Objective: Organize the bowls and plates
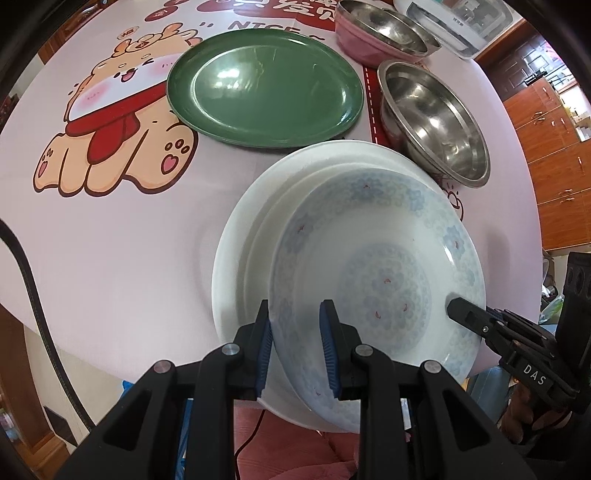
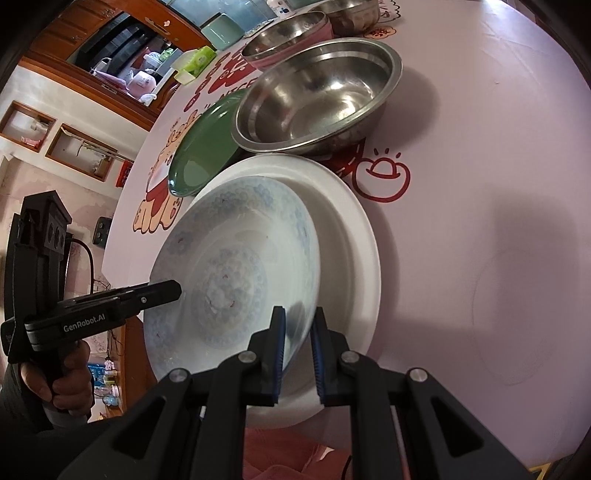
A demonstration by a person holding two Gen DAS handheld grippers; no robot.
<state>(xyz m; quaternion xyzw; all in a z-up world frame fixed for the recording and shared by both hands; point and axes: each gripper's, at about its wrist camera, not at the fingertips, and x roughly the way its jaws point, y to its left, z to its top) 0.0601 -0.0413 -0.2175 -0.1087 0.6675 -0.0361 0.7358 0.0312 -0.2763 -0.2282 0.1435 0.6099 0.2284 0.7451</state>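
Note:
A blue-flowered bowl (image 1: 384, 266) lies tilted over a white plate (image 1: 236, 236) near the table's front edge. My left gripper (image 1: 295, 328) straddles the bowl's near-left rim, jaws slightly apart around it. My right gripper (image 2: 298, 332) straddles the bowl's (image 2: 236, 273) right rim in the same way, above the white plate (image 2: 354, 236). Each gripper shows in the other's view, the right (image 1: 491, 325) and the left (image 2: 147, 295). A green plate (image 1: 266, 88) and a steel bowl (image 1: 436, 118) sit beyond.
A pink bowl with steel bowls nested in it (image 1: 380, 33) stands at the back, next to a white appliance (image 1: 461, 22). The round table has a pink cartoon cloth (image 1: 110, 221). Wooden cabinets (image 1: 546, 140) stand beyond its right edge.

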